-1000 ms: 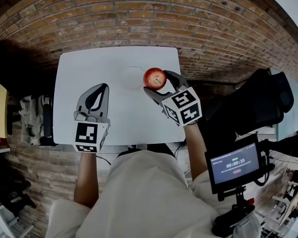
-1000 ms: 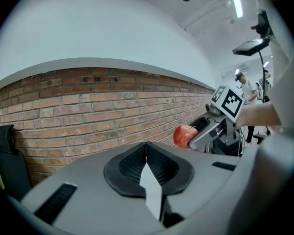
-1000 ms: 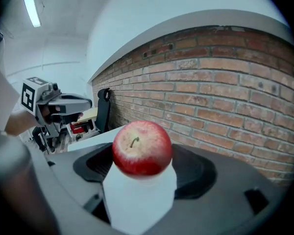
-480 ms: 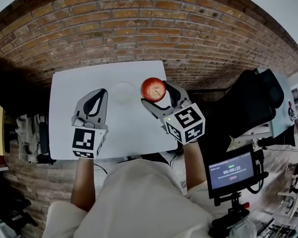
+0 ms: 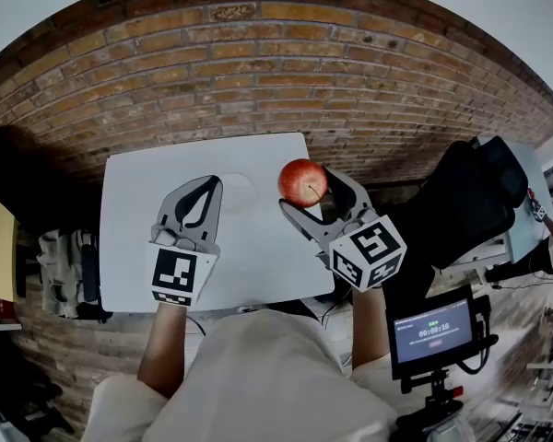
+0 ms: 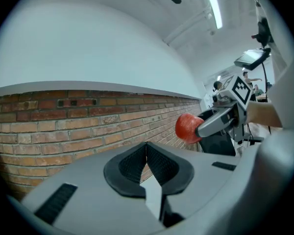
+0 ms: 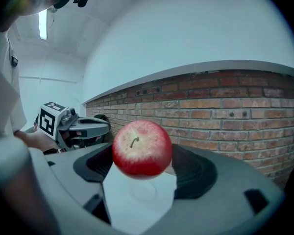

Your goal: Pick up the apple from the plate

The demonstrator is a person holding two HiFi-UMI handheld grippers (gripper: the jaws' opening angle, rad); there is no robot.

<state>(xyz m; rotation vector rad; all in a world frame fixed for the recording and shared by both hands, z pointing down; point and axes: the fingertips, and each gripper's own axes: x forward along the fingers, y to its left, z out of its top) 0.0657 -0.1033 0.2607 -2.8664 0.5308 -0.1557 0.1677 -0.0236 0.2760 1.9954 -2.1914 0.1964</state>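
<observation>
A red apple (image 5: 303, 181) (image 7: 142, 148) hangs in the air above the white table (image 5: 147, 247), with my right gripper (image 5: 308, 191) (image 7: 143, 156) shut on it, one black pad on each side. The stem points up. A white plate (image 5: 237, 191) (image 7: 144, 190) lies bare on the table, below and left of the apple. My left gripper (image 5: 207, 185) (image 6: 147, 149) hovers over the table left of the plate, its jaws shut tip to tip with nothing between them. The left gripper view shows the apple (image 6: 187, 128) to its right in the other gripper (image 6: 213, 124).
A brick wall (image 5: 258, 72) runs right behind the table's far edge. A black chair (image 5: 475, 205) stands to the right, with a small screen on a stand (image 5: 431, 332) near it. Grey clutter (image 5: 64, 256) sits on the floor at the left.
Both grippers have risen. The apple has gone up with the right gripper, farther above the plate. The left gripper has edged nearer the plate.
</observation>
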